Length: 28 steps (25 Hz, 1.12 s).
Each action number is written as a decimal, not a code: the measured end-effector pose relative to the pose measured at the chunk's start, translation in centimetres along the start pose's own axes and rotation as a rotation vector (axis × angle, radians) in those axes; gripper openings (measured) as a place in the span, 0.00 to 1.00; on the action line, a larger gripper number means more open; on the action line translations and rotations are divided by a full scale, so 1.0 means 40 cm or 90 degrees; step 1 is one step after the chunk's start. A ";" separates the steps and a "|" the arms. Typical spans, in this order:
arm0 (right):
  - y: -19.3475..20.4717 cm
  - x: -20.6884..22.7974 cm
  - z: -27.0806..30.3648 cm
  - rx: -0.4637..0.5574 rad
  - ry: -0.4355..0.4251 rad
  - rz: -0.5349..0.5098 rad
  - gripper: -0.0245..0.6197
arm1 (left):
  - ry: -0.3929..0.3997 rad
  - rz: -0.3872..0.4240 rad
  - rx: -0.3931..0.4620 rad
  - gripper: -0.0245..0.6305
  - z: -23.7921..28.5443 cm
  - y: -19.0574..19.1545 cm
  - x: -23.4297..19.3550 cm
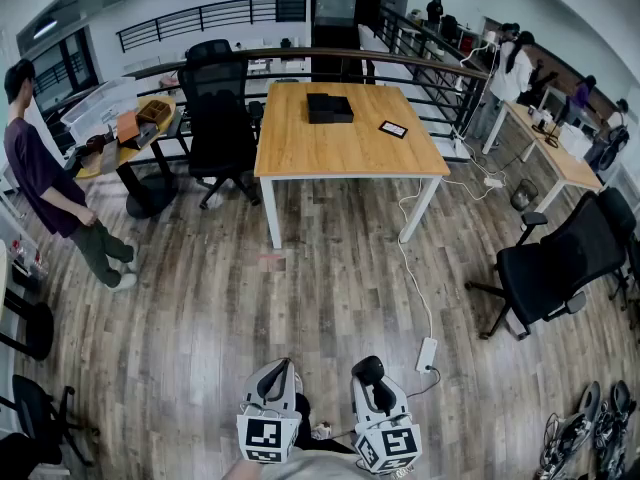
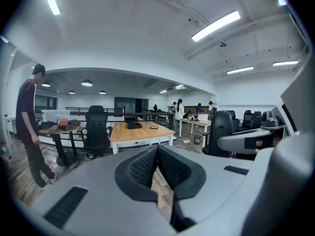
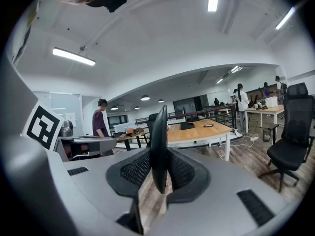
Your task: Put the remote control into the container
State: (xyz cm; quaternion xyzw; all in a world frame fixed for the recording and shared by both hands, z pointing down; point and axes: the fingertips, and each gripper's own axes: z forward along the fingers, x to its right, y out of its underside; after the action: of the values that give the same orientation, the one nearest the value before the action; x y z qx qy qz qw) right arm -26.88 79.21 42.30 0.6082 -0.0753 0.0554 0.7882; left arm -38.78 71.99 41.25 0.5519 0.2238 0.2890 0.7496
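Observation:
A black box-like container [image 1: 329,107] sits on the far side of a wooden table [image 1: 300,148], well ahead of me across the floor. Both grippers are low at the frame's bottom edge, far from the table. My right gripper [image 1: 370,373] is shut on a thin black remote control [image 3: 158,136], seen edge-on and sticking up between the pads. My left gripper [image 1: 275,380] is shut with nothing in it, its pads [image 2: 147,163] meeting. The container [image 3: 187,126] also shows in the right gripper view. A small flat black device [image 1: 393,128] lies on the table to the container's right.
A black office chair [image 1: 218,118] stands at the table's left, another [image 1: 555,263] on the right. A person [image 1: 50,188] stands at the left by a cluttered desk [image 1: 125,138]. A white cable and power strip [image 1: 427,353] lie on the wood floor.

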 end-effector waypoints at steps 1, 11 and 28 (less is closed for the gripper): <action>-0.002 0.008 0.015 -0.004 0.003 0.003 0.21 | 0.000 -0.001 -0.001 0.06 0.017 0.000 -0.005; -0.066 0.121 0.235 -0.007 0.038 -0.018 0.21 | 0.024 0.008 -0.003 0.06 0.308 -0.061 -0.107; -0.290 0.202 0.752 0.014 0.053 -0.025 0.21 | 0.055 0.005 0.040 0.06 0.756 -0.292 -0.398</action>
State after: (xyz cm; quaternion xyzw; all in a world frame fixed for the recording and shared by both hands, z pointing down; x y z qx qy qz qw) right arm -18.40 47.14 40.27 0.6156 -0.0301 0.0659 0.7847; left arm -28.47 37.45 39.14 0.5627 0.2631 0.3084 0.7205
